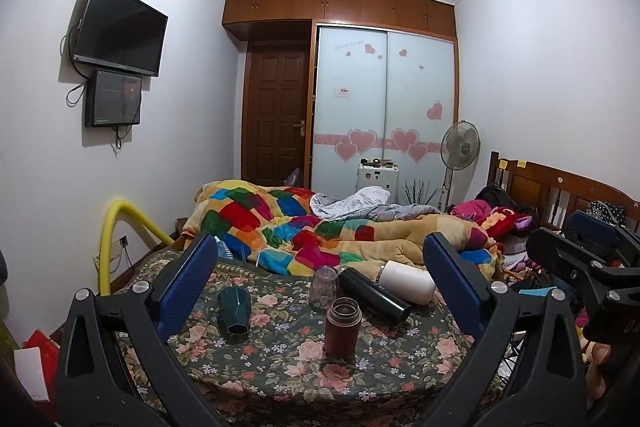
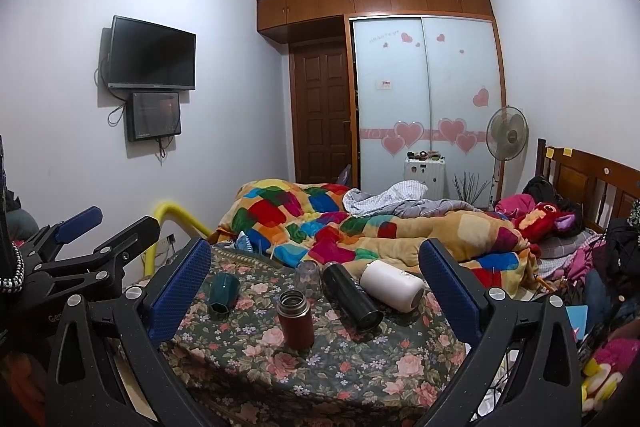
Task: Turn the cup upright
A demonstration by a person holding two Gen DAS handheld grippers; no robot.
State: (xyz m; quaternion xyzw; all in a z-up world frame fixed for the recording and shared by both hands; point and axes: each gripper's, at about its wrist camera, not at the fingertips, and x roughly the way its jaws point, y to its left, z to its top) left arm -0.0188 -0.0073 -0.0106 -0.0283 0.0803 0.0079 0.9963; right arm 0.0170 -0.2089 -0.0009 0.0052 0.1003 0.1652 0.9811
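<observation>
On a floral-covered table stand and lie several cups. A dark green faceted cup lies on its side at the left. A clear glass stands upside down at the back. A black flask and a white cup lie on their sides. A dark red flask stands upright, mouth open. My left gripper and right gripper are both open and empty, held back from the table's near edge.
A bed with a patchwork quilt lies right behind the table. A yellow pipe rises at the left. Clothes and toys pile up at the right. The right gripper shows at the right in the left wrist view.
</observation>
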